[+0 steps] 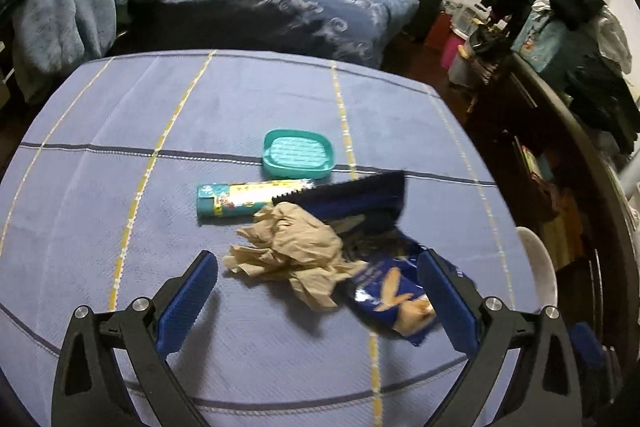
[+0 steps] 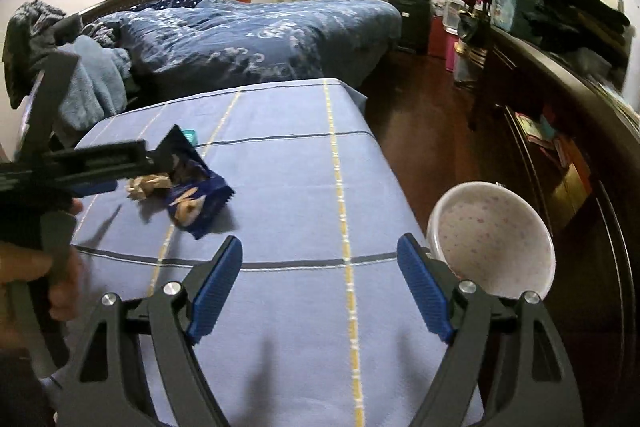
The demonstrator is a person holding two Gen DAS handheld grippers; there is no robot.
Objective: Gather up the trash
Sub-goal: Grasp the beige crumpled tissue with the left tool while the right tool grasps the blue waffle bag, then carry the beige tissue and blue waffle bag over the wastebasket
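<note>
Over the blue checked desk (image 1: 120, 147) both the left tongs (image 1: 318, 277) and right tongs (image 2: 320, 259) gape empty, the crumpled brown paper (image 1: 288, 247) and blue snack wrapper (image 1: 392, 299) lying touching ahead of the left: light, soft, crushable, probably best pinched mid-bunch.

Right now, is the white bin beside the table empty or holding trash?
Empty: the white bin shows only its bare speckled inside; the crumpled paper and snack wrapper lie on the table.

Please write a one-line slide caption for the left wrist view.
Open left gripper approaching crumpled brown paper and a blue snack wrapper on the blue tablecloth.
</note>
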